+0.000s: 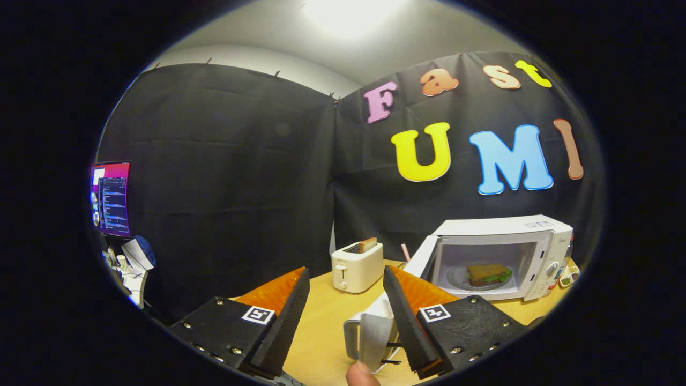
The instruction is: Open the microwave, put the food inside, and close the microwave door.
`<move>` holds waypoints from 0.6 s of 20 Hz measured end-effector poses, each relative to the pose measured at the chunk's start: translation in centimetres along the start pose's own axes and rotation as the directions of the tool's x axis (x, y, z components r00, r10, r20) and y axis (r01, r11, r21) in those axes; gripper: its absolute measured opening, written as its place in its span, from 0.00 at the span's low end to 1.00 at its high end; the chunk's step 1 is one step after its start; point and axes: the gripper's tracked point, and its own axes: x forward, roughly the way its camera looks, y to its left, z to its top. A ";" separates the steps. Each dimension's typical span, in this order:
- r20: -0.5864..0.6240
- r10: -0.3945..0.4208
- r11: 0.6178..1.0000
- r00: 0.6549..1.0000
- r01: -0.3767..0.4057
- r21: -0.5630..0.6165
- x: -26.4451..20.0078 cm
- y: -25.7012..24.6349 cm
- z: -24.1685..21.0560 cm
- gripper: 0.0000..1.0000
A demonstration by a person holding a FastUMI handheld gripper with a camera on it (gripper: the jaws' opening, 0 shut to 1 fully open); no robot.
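Sitting on a plate (478, 283) inside the microwave (498, 256): one sandwich (488, 273), brown bread with green filling poking out at the right. Microwave white, at the right end of the worktop (321, 332), door (419, 258) swung open to its left, cavity exposed, control panel with knobs on the right. Gripper (346, 321) released, fingers spread wide and clamping nothing, hovering low over the worktop well short of the microwave, pointing between toaster (357, 266) and microwave. White mug-like object (371, 335) just inside the right finger, contact can't tell. Fingertip of a person (362, 374) visible below it. Count: one microwave, one sandwich, one plate, one white toaster with one slice of toast (367, 244) sticking up, left of the microwave. Monitor (111, 199) far left past the booth wall, clutter underneath it too small to make out.
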 end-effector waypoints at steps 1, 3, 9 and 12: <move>-0.012 0.017 1.000 1.000 -0.017 -0.005 0.4 0.9 -0.9 0.83; 0.019 0.035 0.999 0.999 -0.035 -0.013 0.6 2.4 -0.7 0.84; -0.009 0.097 0.995 0.995 -0.096 0.016 2.1 5.5 -3.7 0.49; -0.077 0.123 0.992 0.989 -0.123 0.013 2.6 6.1 -6.4 0.12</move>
